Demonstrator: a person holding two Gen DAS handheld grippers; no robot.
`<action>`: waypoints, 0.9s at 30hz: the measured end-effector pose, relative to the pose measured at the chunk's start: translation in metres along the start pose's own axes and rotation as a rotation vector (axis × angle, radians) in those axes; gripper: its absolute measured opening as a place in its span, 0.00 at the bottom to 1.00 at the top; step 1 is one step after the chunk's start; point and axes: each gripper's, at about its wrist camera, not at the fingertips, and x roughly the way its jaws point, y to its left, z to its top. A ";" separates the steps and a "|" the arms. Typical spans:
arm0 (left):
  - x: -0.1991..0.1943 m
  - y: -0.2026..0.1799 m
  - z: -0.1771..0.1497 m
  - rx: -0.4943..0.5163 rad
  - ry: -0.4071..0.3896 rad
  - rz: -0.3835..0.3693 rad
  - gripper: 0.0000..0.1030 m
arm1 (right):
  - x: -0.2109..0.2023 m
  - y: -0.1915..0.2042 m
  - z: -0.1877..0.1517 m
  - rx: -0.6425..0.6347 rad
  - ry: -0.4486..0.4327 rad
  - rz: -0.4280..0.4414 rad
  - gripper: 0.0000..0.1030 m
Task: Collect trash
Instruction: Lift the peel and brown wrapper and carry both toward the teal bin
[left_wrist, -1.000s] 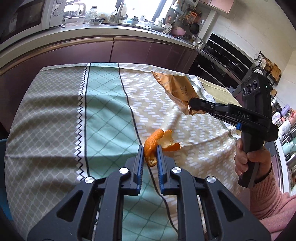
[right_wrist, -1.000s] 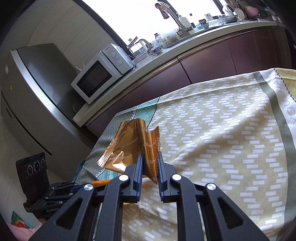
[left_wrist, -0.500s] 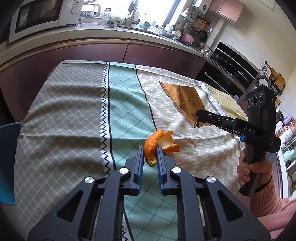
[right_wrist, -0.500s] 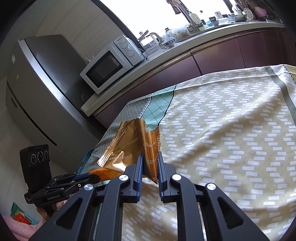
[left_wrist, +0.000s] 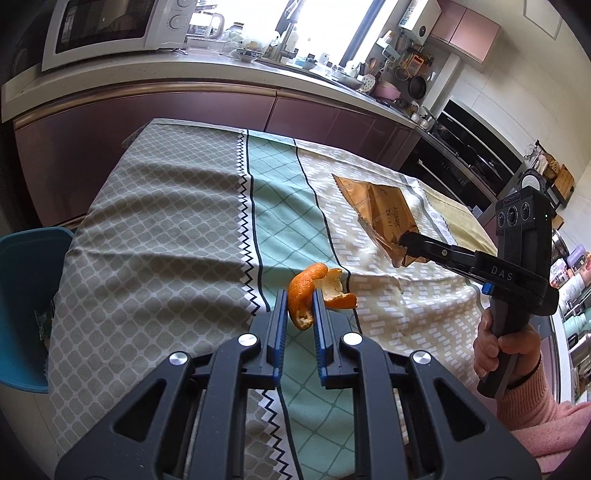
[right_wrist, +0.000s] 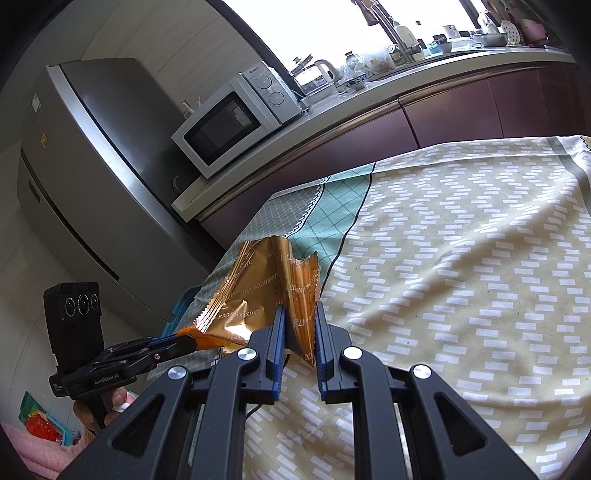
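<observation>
My left gripper (left_wrist: 300, 308) is shut on a curled orange peel (left_wrist: 308, 290) and holds it above the patterned tablecloth (left_wrist: 166, 229). My right gripper (right_wrist: 298, 325) is shut on a crumpled gold snack wrapper (right_wrist: 258, 291), lifted above the cloth. In the left wrist view the right gripper (left_wrist: 404, 243) pinches the wrapper (left_wrist: 380, 210) at right. In the right wrist view the left gripper (right_wrist: 184, 341) shows at lower left with a bit of orange peel (right_wrist: 188, 331) between its tips.
A blue bin (left_wrist: 26, 306) stands on the floor past the table's left edge; its rim also shows in the right wrist view (right_wrist: 181, 302). A kitchen counter with a microwave (right_wrist: 236, 122) runs behind the table. A fridge (right_wrist: 92, 177) stands at left.
Both grippers have moved left with their loads, toward the table's left edge. The blue bin has come into view. Both grips stay shut.
</observation>
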 end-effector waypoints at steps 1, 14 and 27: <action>-0.001 0.001 0.000 -0.002 -0.002 0.001 0.13 | 0.002 0.001 0.001 -0.003 0.001 0.002 0.13; -0.020 0.010 -0.001 -0.012 -0.038 0.017 0.13 | 0.008 0.016 0.003 -0.033 0.008 0.025 0.13; -0.039 0.017 -0.001 -0.016 -0.075 0.036 0.13 | 0.011 0.025 0.003 -0.049 0.009 0.039 0.13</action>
